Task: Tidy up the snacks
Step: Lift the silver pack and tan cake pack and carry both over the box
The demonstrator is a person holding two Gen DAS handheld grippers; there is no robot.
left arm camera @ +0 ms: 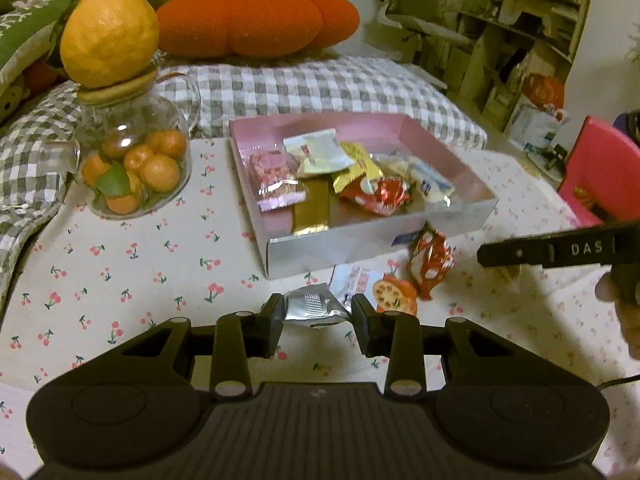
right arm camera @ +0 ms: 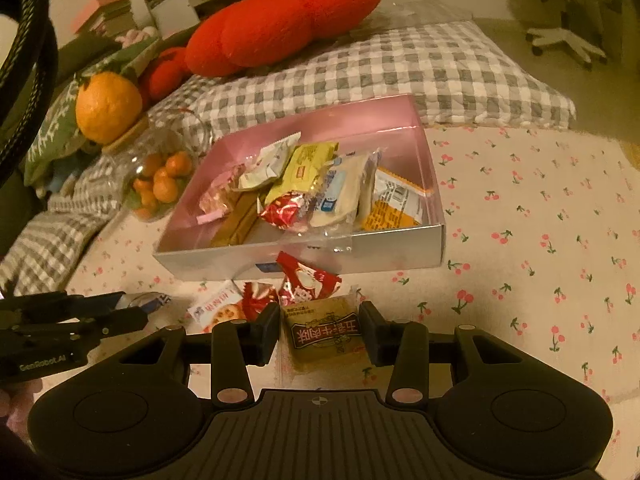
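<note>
Holding, left view: left gripper (left arm camera: 318, 312) clamped on a silver packet (left arm camera: 314, 307) above the cloth (left arm camera: 120, 272), likely bound for the box (left arm camera: 380, 240).
Waiting, left view: red candy (left arm camera: 430, 260) and cookie packet (left arm camera: 394, 294) loose beside the box.
Gripping, right view: right gripper (right arm camera: 320, 330) pinching a tan packet (right arm camera: 326, 332), clear of the cloth.
Sorted, right view: most snacks (right arm camera: 316, 188) already inside the box.

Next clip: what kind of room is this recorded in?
Probably a home bedroom or living room: a low table under a cherry-print cloth, a grey checked quilt with a plush persimmon cushion behind it, and an office chair beside cluttered shelves.
</note>
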